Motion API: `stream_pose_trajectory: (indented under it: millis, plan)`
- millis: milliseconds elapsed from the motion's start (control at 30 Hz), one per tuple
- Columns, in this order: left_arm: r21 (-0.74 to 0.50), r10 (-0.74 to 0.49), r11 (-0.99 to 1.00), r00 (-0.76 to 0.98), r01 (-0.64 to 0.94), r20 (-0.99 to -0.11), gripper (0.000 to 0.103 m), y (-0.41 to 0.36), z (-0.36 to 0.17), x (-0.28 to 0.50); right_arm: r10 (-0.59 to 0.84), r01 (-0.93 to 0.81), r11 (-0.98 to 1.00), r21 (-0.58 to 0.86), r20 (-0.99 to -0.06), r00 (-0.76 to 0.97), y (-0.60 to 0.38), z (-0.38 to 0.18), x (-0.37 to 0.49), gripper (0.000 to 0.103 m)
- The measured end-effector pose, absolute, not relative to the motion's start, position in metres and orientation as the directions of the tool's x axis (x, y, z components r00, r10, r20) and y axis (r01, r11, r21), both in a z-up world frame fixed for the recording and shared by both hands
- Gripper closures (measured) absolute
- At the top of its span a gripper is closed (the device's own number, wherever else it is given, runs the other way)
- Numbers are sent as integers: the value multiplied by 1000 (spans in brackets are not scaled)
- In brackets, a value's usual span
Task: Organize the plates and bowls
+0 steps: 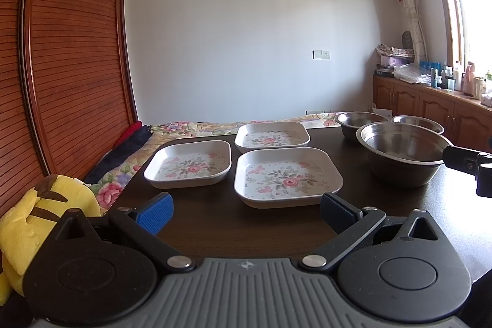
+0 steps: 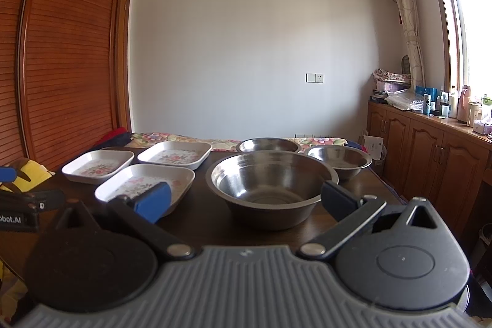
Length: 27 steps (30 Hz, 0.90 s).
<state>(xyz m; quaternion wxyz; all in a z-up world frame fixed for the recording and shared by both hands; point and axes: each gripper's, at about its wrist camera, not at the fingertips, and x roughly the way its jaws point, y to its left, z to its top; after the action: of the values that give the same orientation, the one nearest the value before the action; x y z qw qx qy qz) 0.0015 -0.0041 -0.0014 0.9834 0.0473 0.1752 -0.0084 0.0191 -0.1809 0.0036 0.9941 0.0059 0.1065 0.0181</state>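
Observation:
Three square white plates with a rose print lie on the dark table (image 1: 215,223): the nearest plate (image 1: 287,176), a left plate (image 1: 188,163) and a far plate (image 1: 272,136). Three steel bowls stand to their right: a big near bowl (image 2: 272,182), a far bowl (image 2: 268,145) and a right bowl (image 2: 339,161). My left gripper (image 1: 246,209) is open, just short of the nearest plate, nothing between its blue pads. My right gripper (image 2: 246,199) is open too, held in front of the big bowl.
A flowered bedspread (image 1: 184,126) lies beyond the table's far edge. A yellow plush toy (image 1: 40,211) sits at the table's left. A slatted wooden wardrobe (image 1: 67,51) stands on the left. Wooden cabinets (image 2: 430,149) topped with bottles run along the right under the window.

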Motion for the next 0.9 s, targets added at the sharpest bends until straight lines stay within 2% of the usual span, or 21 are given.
stream_pose_trajectory:
  millis: [900]
  plan:
    - [87, -13, 995, 930, 48, -366, 0, -4, -8, 0, 37, -34, 999, 17, -220, 975, -180, 1, 19, 0]
